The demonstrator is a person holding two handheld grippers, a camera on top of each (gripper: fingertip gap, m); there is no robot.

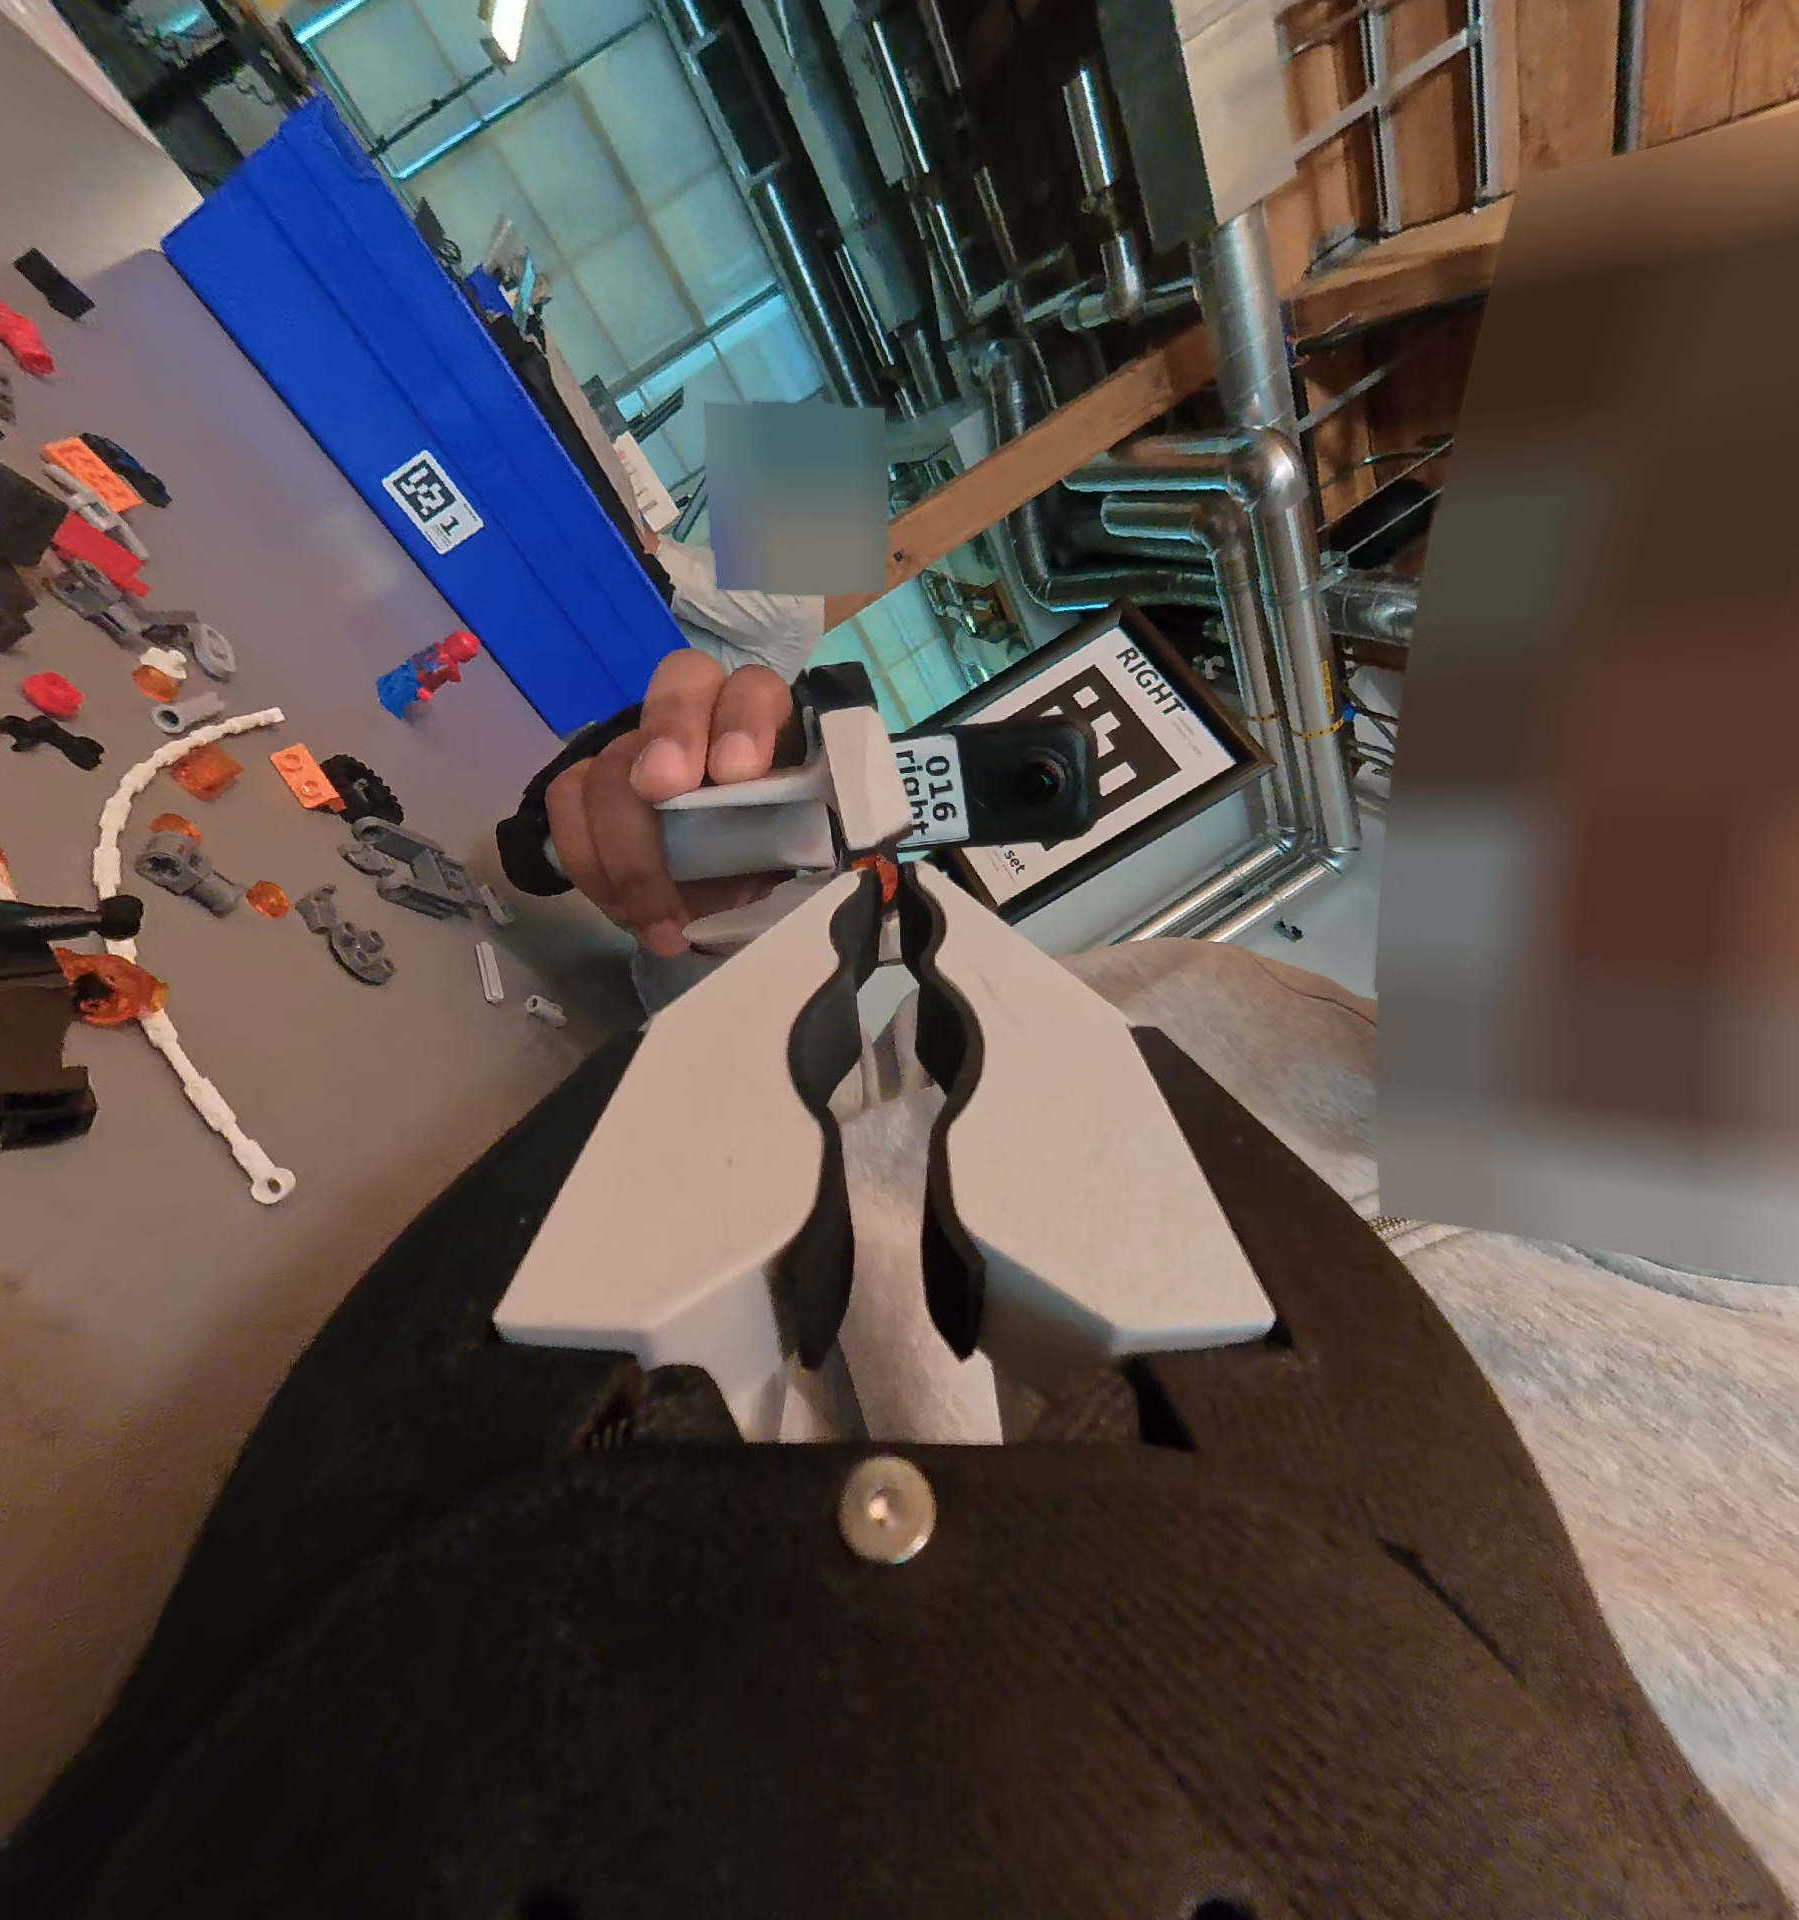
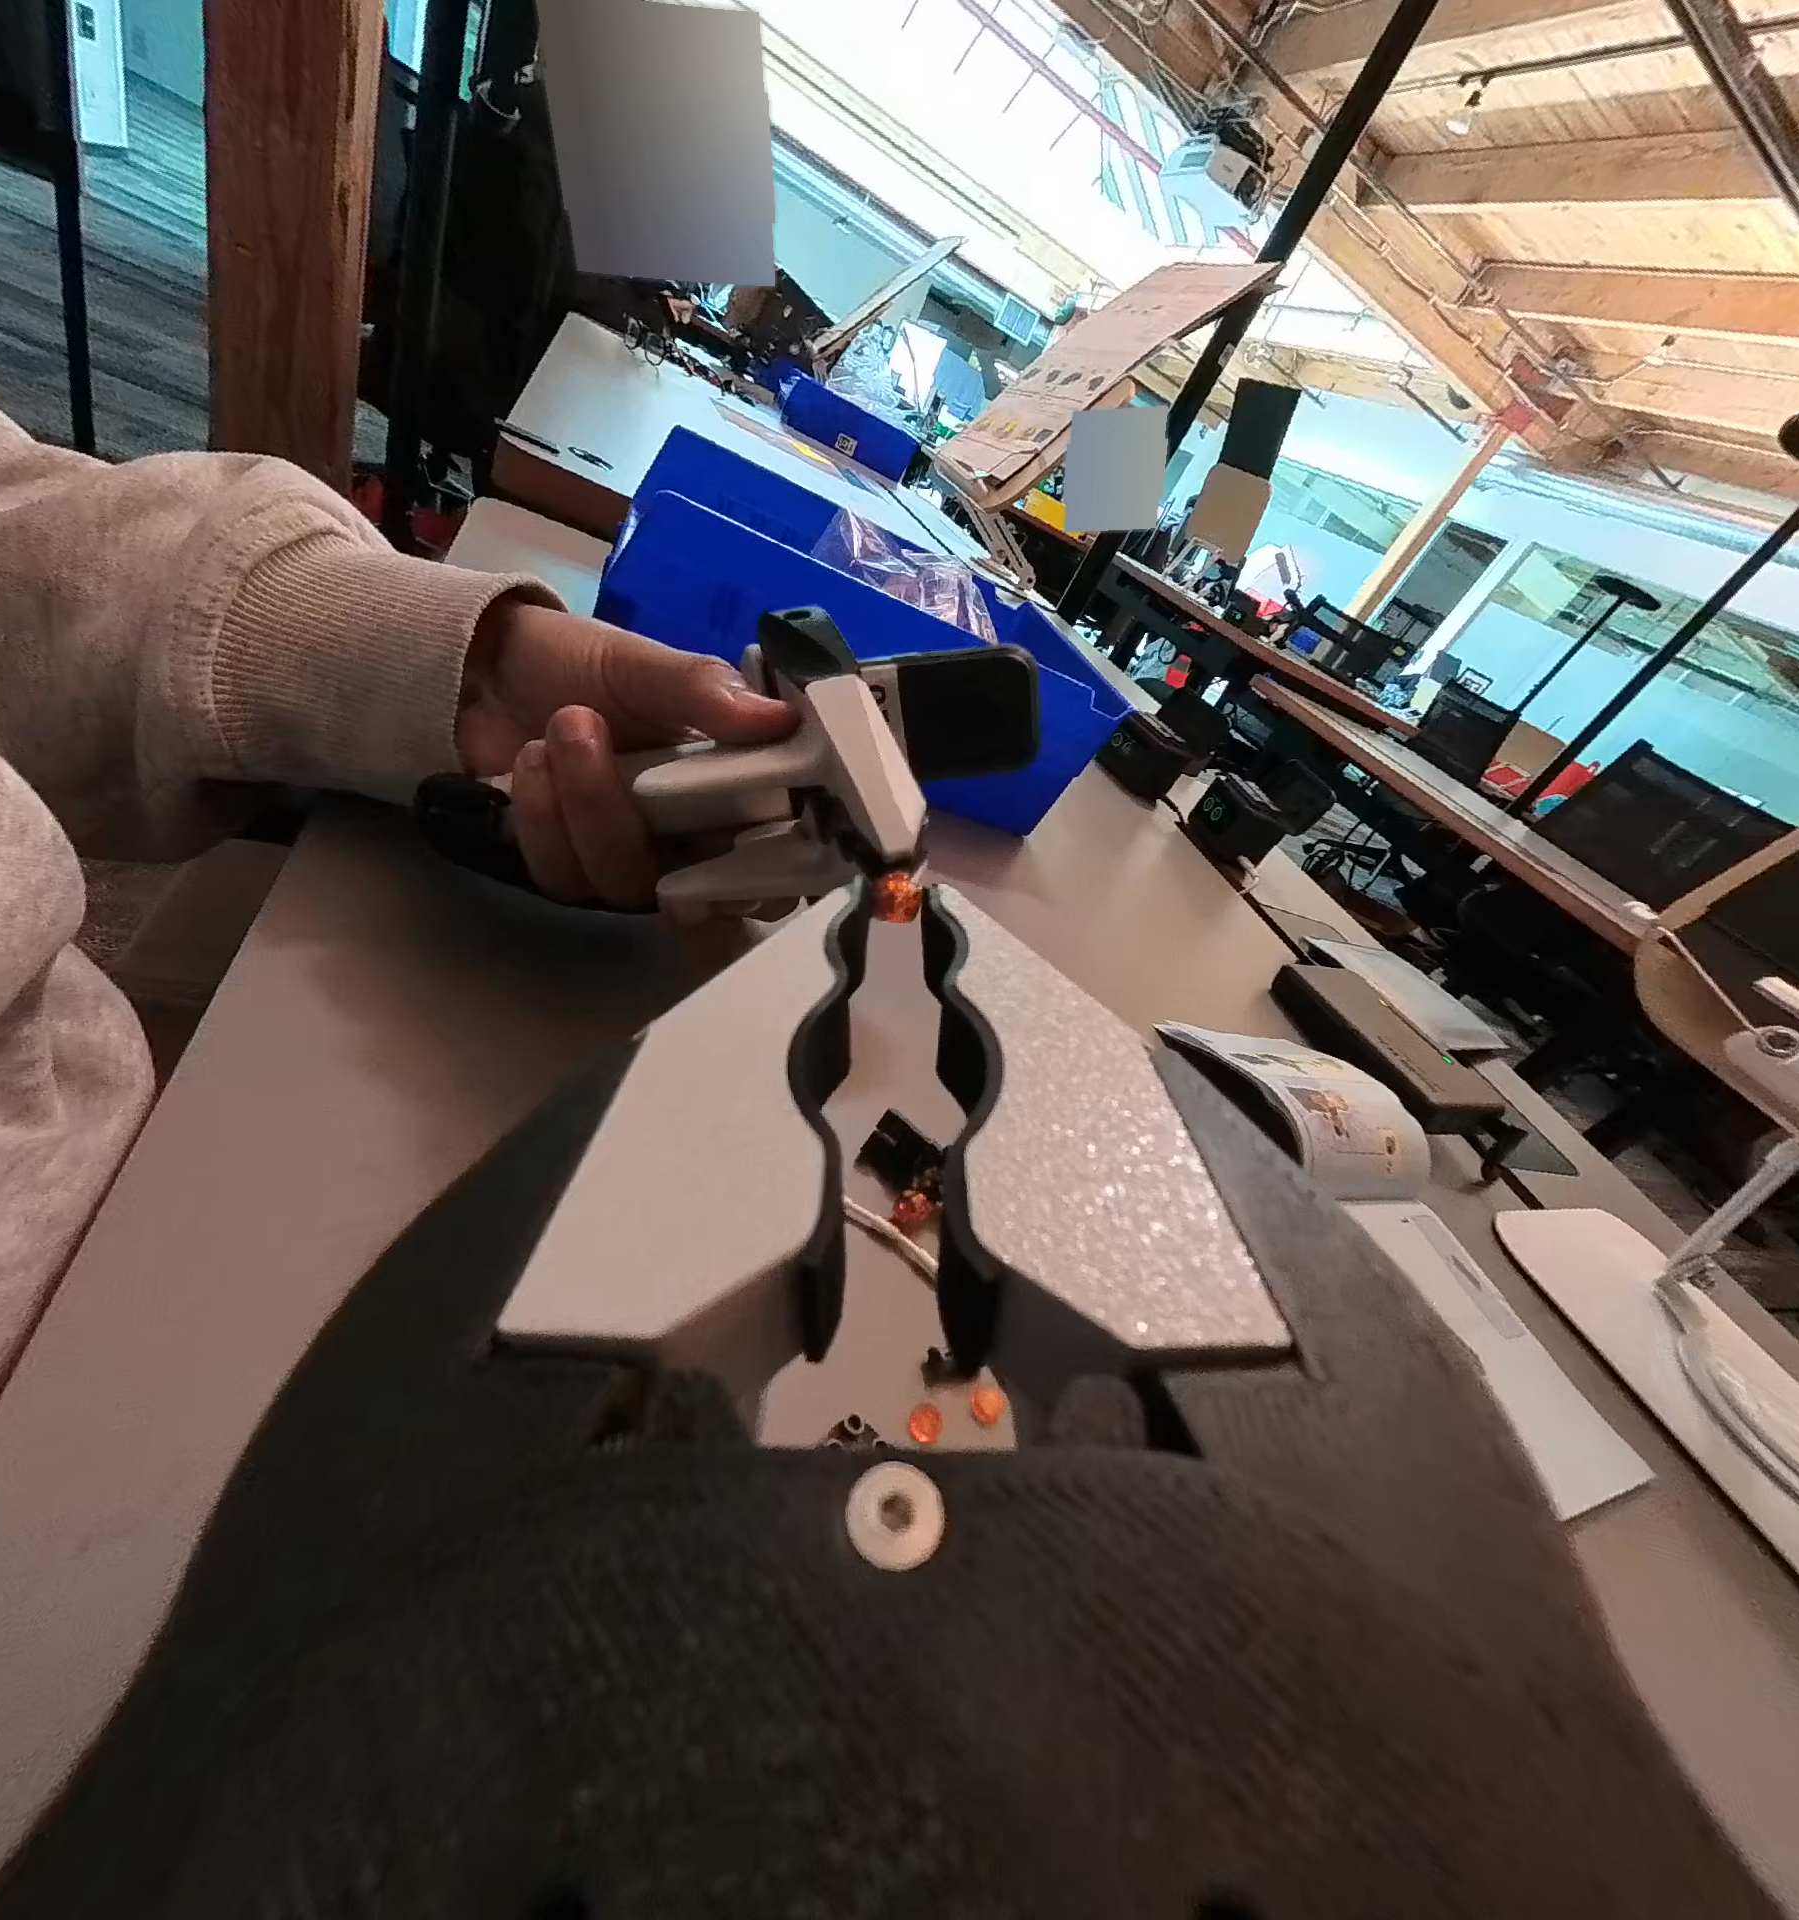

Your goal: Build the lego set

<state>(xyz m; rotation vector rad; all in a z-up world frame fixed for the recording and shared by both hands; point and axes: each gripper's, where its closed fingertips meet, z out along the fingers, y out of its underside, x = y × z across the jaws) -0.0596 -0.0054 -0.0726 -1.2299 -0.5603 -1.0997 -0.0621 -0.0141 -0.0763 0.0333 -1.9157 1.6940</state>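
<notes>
My two grippers meet tip to tip in the air above the grey table (image 1: 282,1143). My left gripper (image 1: 879,883) is shut on a small clear orange piece (image 1: 882,878) at its tips. My right gripper (image 2: 895,902) is shut on a small clear orange piece (image 2: 896,896) as well. I cannot tell whether they hold one piece or two joined ones. Each view shows the other gripper held by a hand (image 1: 666,810), (image 2: 583,748) just beyond the tips. A black part-built model with orange flame parts (image 1: 22,997) lies on the table at the left.
Several loose parts lie on the table: a white chain (image 1: 183,987), a red and blue minifigure (image 1: 427,670), grey connectors (image 1: 417,868), orange plates (image 1: 95,468). A blue bin (image 2: 801,644) stands behind. An instruction booklet (image 2: 1321,1101) lies to the right. Only a small space, under 4 cm, lies between the two pairs of fingers.
</notes>
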